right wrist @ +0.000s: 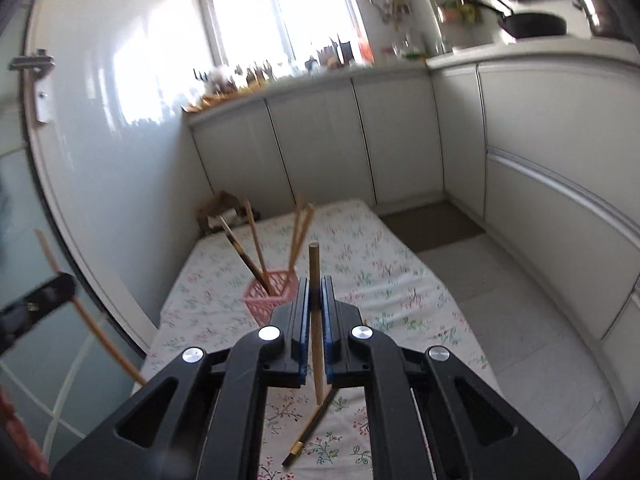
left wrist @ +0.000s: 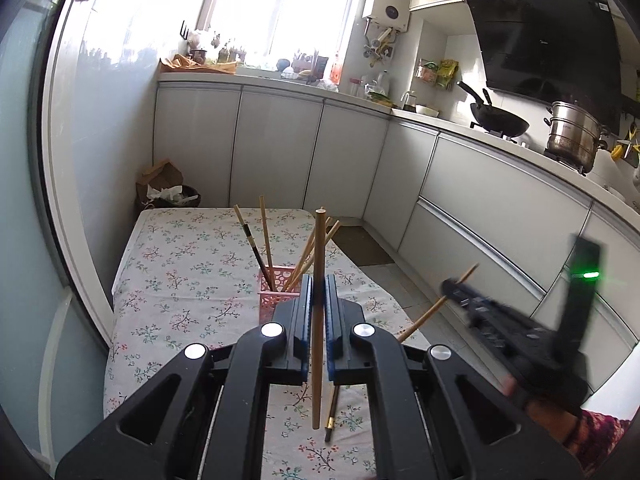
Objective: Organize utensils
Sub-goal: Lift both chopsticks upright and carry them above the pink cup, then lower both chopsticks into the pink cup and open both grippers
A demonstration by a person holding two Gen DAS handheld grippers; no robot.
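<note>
Steel pot (left wrist: 573, 136) (left view only) behind the left claw (left wrist: 319, 300).

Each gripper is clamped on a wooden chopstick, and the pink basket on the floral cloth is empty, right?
Not empty. The left wrist view shows the pink basket holding several chopsticks upright. The left gripper and right gripper are each clamped on a wooden chopstick, over the floral cloth.
</note>
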